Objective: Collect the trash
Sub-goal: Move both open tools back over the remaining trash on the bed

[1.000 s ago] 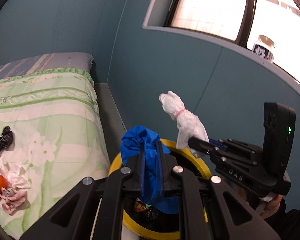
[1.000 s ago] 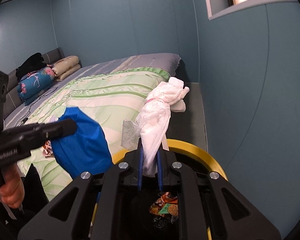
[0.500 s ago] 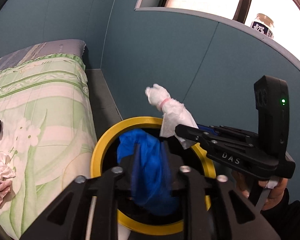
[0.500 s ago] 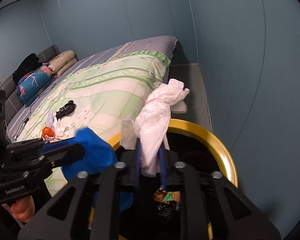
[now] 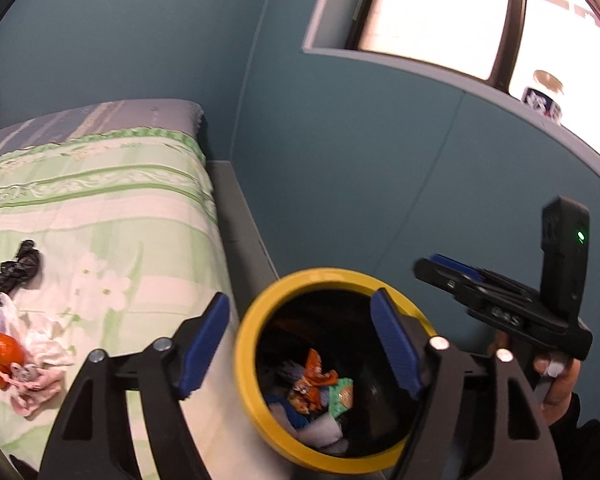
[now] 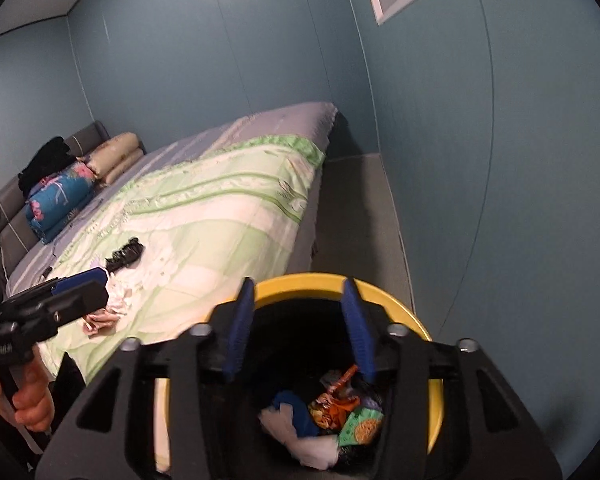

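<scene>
Jaws spread wide and empty on both the left gripper (image 5: 300,344) and right gripper (image 6: 300,328) above the bin (image 5: 252,364).

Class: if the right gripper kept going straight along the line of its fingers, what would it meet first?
The right gripper points down into the yellow-rimmed bin. Nothing lies between its open fingers, so it would probably first meet the trash pile inside, though depth is unclear.

Left gripper (image 5: 300,344) spread wide, nothing between blue pads (image 5: 202,344). Yellow-rimmed bin (image 5: 248,364) below, holding wrappers (image 5: 314,380), blue item, white wad. Right gripper (image 5: 448,270) at right, beyond bin rim; jaw state unclear. Bed (image 5: 100,208) at left with black scrap (image 5: 16,270), orange ball (image 5: 2,360), crumpled tissues (image 5: 44,364). Jar (image 5: 542,98) on far window ledge.
</scene>
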`<move>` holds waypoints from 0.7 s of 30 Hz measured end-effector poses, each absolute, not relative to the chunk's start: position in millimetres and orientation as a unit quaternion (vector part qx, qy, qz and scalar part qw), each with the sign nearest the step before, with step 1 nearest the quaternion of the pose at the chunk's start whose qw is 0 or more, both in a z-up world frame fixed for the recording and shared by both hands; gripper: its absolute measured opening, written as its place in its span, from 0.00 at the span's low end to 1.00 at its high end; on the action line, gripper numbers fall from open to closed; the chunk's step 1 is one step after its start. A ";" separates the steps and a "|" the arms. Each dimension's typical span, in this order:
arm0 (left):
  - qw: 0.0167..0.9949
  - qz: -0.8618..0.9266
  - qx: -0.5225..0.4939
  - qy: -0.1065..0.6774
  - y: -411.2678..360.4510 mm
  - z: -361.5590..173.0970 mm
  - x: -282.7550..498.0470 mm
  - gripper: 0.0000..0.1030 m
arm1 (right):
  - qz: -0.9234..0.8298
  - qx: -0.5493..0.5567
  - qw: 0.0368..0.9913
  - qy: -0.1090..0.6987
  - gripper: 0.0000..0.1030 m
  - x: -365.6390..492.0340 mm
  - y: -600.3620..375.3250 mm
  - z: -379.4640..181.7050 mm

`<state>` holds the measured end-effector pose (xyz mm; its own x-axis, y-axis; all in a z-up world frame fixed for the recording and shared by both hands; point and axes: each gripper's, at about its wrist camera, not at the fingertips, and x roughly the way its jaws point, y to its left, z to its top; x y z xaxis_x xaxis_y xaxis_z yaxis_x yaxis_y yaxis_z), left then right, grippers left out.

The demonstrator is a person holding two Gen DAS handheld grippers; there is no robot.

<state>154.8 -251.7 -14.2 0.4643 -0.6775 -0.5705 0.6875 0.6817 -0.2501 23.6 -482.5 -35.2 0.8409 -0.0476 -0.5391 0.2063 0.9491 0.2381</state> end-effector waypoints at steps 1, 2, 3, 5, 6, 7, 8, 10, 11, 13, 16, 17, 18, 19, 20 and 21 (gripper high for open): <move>0.859 -0.394 0.006 0.326 -247.6 -12.3 156.5 0.74 | -0.060 0.144 0.951 0.267 0.57 22.9 -480.8 -33.0; 0.864 -0.387 0.005 0.322 -243.2 -9.9 158.4 0.78 | -0.055 0.142 0.953 0.262 0.61 23.3 -478.3 -30.9; 0.871 -0.377 0.004 0.315 -236.2 -6.7 161.1 0.82 | -0.047 0.139 0.956 0.256 0.64 23.2 -474.7 -28.6; 0.880 -0.364 0.001 0.305 -227.2 -2.5 165.0 0.87 | -0.033 0.131 0.960 0.244 0.71 23.8 -467.6 -24.2; 0.887 -0.353 -0.001 0.297 -220.7 0.1 167.2 0.89 | -0.024 0.127 0.963 0.239 0.73 25.2 -462.0 -21.5; 0.893 -0.344 -0.002 0.290 -214.1 2.2 169.0 0.90 | -0.016 0.122 0.964 0.235 0.75 27.4 -457.1 -19.5; 0.898 -0.335 -0.002 0.284 -209.1 3.9 172.5 0.90 | -0.007 0.116 0.966 0.232 0.78 28.7 -452.0 -17.5; 0.911 -0.313 0.005 0.270 -197.4 7.2 177.2 0.92 | 0.006 0.105 0.969 0.225 0.79 34.2 -440.3 -13.5; 0.915 -0.304 0.007 0.267 -191.9 8.4 178.7 0.92 | 0.013 0.102 0.970 0.222 0.82 37.1 -435.2 -11.9; 0.920 -0.287 0.002 0.266 -178.8 8.3 185.6 0.92 | 0.029 0.097 0.970 0.221 0.87 44.5 -423.8 -9.8; 0.926 -0.263 -0.016 0.271 -157.8 5.6 197.9 0.92 | 0.048 0.089 0.969 0.225 0.88 58.5 -405.6 -9.9; 0.927 -0.254 -0.022 0.275 -149.7 3.5 202.7 0.92 | 0.053 0.085 0.969 0.227 0.88 62.7 -399.5 -10.2; 0.928 -0.247 -0.026 0.278 -144.6 2.1 207.0 0.92 | 0.060 0.081 0.968 0.229 0.88 67.6 -392.4 -11.1; 0.929 -0.239 -0.033 0.281 -134.9 0.0 211.9 0.92 | 0.066 0.077 0.968 0.231 0.88 72.6 -385.9 -12.1; 0.929 -0.234 -0.038 0.284 -127.0 -2.3 215.5 0.92 | 0.074 0.074 0.967 0.234 0.88 77.5 -379.1 -13.0; 0.929 -0.225 -0.045 0.290 -116.1 -5.9 221.7 0.92 | 0.080 0.071 0.966 0.235 0.88 80.6 -372.8 -13.5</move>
<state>221.7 -116.1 -5.9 0.7311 -0.4437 -0.5183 0.3911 0.8950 -0.2144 80.6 -372.8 -13.5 0.8770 0.1880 -0.4422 -0.1213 0.9771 0.1748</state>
